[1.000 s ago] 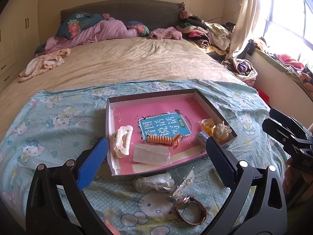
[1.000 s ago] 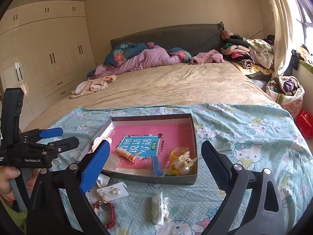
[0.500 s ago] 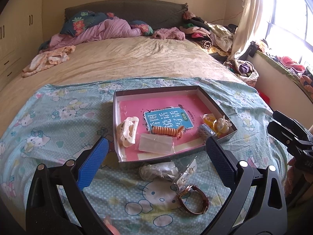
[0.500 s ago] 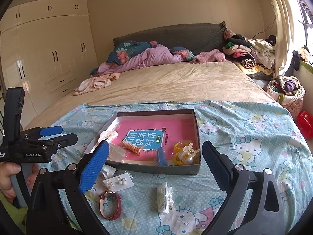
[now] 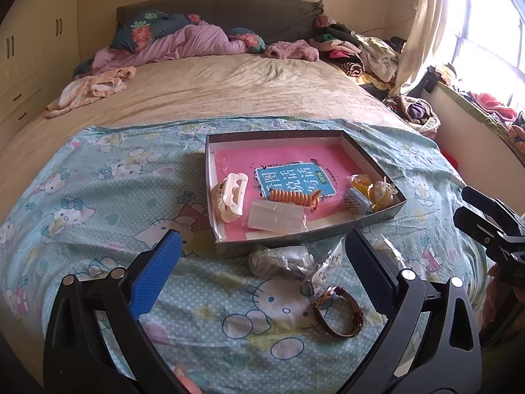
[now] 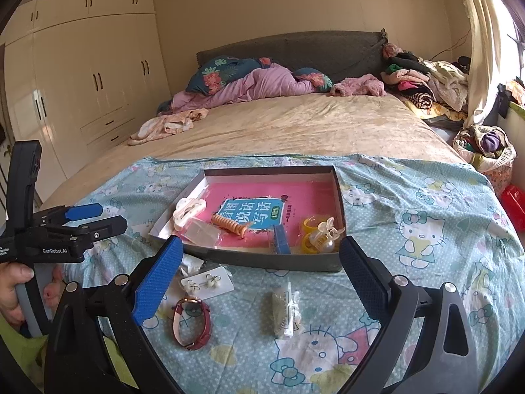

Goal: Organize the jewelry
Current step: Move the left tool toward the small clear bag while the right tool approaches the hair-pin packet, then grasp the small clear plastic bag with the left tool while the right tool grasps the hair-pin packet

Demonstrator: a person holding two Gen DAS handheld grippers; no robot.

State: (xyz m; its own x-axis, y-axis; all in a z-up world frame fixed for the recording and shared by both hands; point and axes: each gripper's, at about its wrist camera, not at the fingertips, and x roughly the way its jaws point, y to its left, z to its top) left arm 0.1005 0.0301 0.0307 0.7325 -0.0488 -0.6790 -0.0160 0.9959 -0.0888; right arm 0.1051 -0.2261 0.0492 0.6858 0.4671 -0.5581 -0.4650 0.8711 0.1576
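A grey shallow box (image 5: 295, 239) (image 6: 272, 261) with a pink lining sits on the Hello Kitty sheet. It holds a white hair claw (image 5: 231, 195), an orange spiral tie (image 5: 293, 197), a clear packet (image 5: 275, 220), a blue item (image 6: 281, 239) and yellow pieces (image 6: 320, 236). In front of the box lie a red-strapped watch (image 5: 338, 310) (image 6: 192, 323), an earring card (image 6: 206, 282), a silvery bag (image 5: 279, 261) and a small packet (image 6: 285, 308). My left gripper (image 5: 262, 274) is open and empty above these. My right gripper (image 6: 259, 280) is open and empty too.
The bed stretches behind with a purple quilt (image 5: 183, 44) and pillows at the headboard. Clothes pile (image 6: 423, 78) at the back right. A wardrobe (image 6: 82, 75) stands left. The other gripper shows at each view's edge (image 5: 492, 229) (image 6: 59, 233).
Both grippers have pulled back and risen slightly; the box and the loose items now sit farther ahead and more of the sheet shows. Both stay open.
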